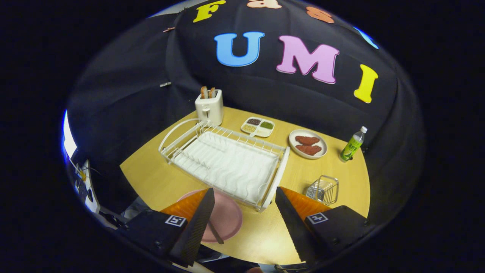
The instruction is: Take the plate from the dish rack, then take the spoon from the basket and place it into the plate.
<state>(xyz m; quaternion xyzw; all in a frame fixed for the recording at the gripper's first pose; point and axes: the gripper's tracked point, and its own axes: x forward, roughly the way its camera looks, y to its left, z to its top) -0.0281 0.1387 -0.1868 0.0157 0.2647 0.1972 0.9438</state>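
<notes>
Pink round plate (227,218) lies beside the left finger with the thin metal spoon (216,232) on it, gripper (244,212) jaws apart and empty: withdraw upward without clipping either.

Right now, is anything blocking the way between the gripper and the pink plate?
Nothing visible does. The gripper is open, and the pink plate lies on the table just ahead of its left finger, with a dark utensil handle, likely the spoon, already on it.
</notes>
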